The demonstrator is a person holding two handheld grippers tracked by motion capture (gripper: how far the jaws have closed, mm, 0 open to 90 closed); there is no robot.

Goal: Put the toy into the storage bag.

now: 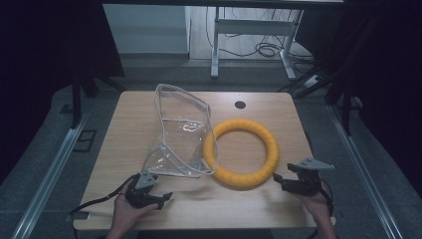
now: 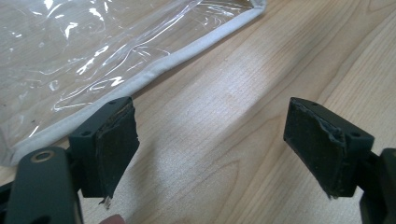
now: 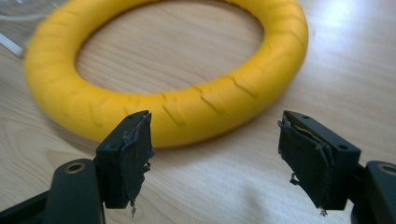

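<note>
A yellow ribbed foam ring (image 1: 241, 153) lies flat on the wooden table, right of centre. Its left side touches a clear plastic bag with white trim (image 1: 180, 132), which stands partly puffed up. My left gripper (image 1: 164, 198) rests near the front edge, just below the bag's near corner, jaws open and nothing between them. In the left gripper view the bag's trimmed edge (image 2: 154, 70) runs past my left gripper (image 2: 210, 144). My right gripper (image 1: 281, 180) sits open by the ring's near right rim. In the right gripper view the ring (image 3: 187, 112) lies just beyond my right gripper (image 3: 215, 149).
A small dark grommet hole (image 1: 240, 104) sits near the table's far edge. White desk legs (image 1: 215, 45) and cables stand on the floor behind. Dark curtains hang at both sides. Bare wood (image 1: 224, 204) stretches between the two grippers.
</note>
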